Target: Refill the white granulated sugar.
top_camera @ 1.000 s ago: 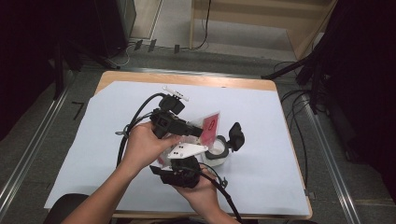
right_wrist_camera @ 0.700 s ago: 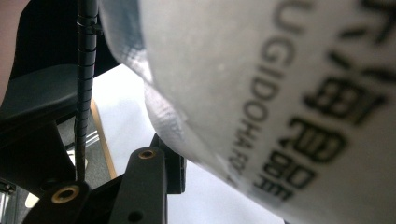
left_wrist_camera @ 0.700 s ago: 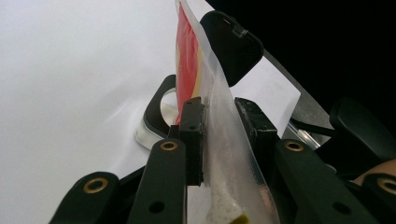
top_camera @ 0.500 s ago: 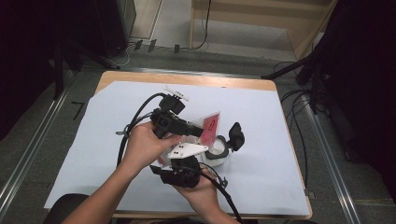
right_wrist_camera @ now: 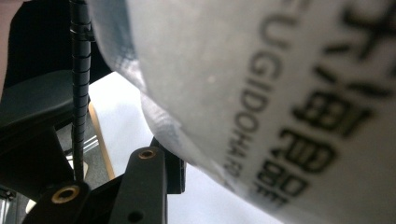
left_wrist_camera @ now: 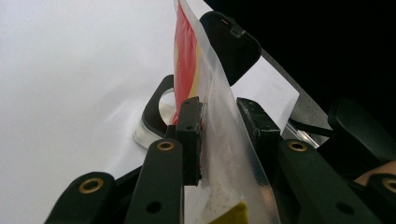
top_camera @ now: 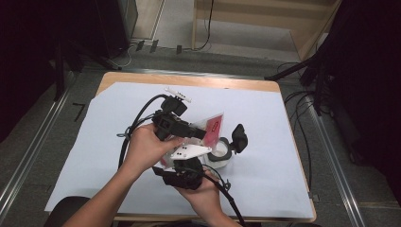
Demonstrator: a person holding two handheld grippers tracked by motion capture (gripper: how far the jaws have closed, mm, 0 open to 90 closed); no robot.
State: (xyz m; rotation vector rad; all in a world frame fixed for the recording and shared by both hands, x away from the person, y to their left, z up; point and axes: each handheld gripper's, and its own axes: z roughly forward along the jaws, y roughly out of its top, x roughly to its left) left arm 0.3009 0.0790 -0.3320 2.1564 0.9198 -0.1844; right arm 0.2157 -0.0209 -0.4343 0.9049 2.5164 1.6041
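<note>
Both hands work close together near the front middle of the table (top_camera: 293,123), which is covered with a white sheet.

Left gripper (left_wrist_camera: 219,135): a red-and-clear packet (left_wrist_camera: 205,93) stands up between its jaws. One pad lies against the packet's red face; the other stands just off the clear film on the far side. I read this as a loose hold rather than a firm pinch.

Right gripper (top_camera: 182,172): lower and nearer the person. Its own camera looks up at a pale printed film surface (right_wrist_camera: 261,93) pressed close to the lens, and one jaw runs under it. Whether its jaws are clamped on the packet's lower end I cannot tell.

Just beyond the left gripper's tips sits a small clear jar (top_camera: 220,152) with a black rim, its black flip lid (top_camera: 239,137) hinged open and standing up. The packet's top hangs right over or beside the mouth; which one is hard to judge.

Risks as I judge them:
- The packet slides or twists out of the slack left jaws, since film is slippery.
- Powder inside spills on the sheet if the packet tips before it is lined up with the mouth.
- A gripper or the packet knocks the light jar or its raised lid over.
</note>
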